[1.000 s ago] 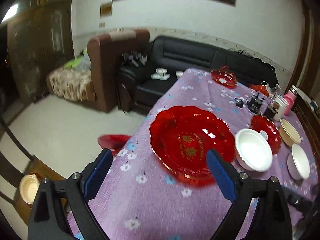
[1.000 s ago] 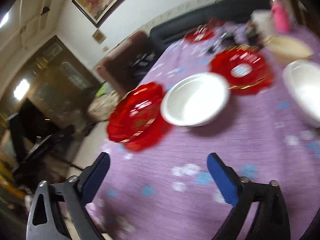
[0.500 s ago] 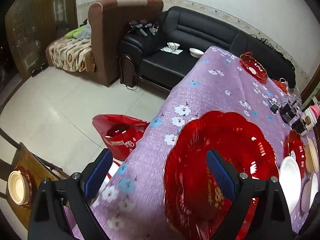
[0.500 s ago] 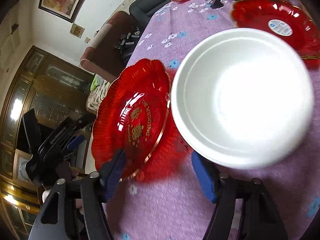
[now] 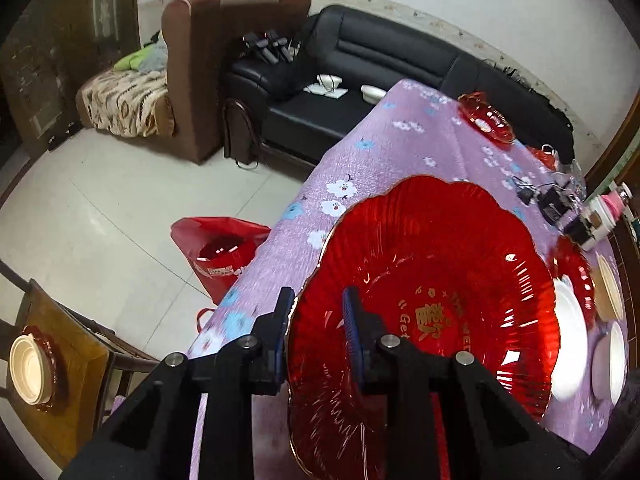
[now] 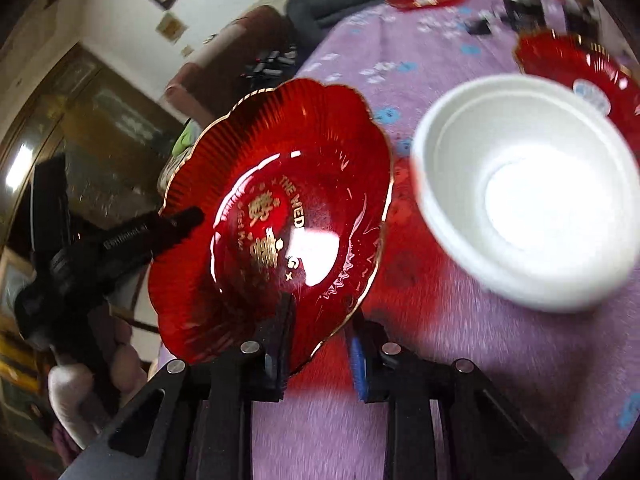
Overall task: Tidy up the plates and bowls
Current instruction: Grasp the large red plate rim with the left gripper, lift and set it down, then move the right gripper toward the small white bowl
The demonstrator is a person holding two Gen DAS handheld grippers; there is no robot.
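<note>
Red and ribbed, with a scalloped gold edge and gold lettering in its middle, the large plate [image 5: 440, 300] lies near the left edge of the table [image 5: 420, 148], which is covered by a purple flowered cloth. The left gripper [image 5: 316, 320] has just been closing its jaws, and they now pinch the plate's near-left rim, one blue pad under the rim and one on top. The right gripper [image 6: 320, 336] has likewise just been closing and clamps the same plate [image 6: 280, 216] at its near rim, the plate's right side lifted off the cloth. In the right wrist view the left gripper [image 6: 176, 220] shows as a dark shape at the plate's left edge. Just right of the plate sits a white bowl [image 6: 528, 196], and beyond it a smaller red plate [image 6: 580, 64]. Another small red dish [image 5: 486, 118] rests at the table's far end.
</note>
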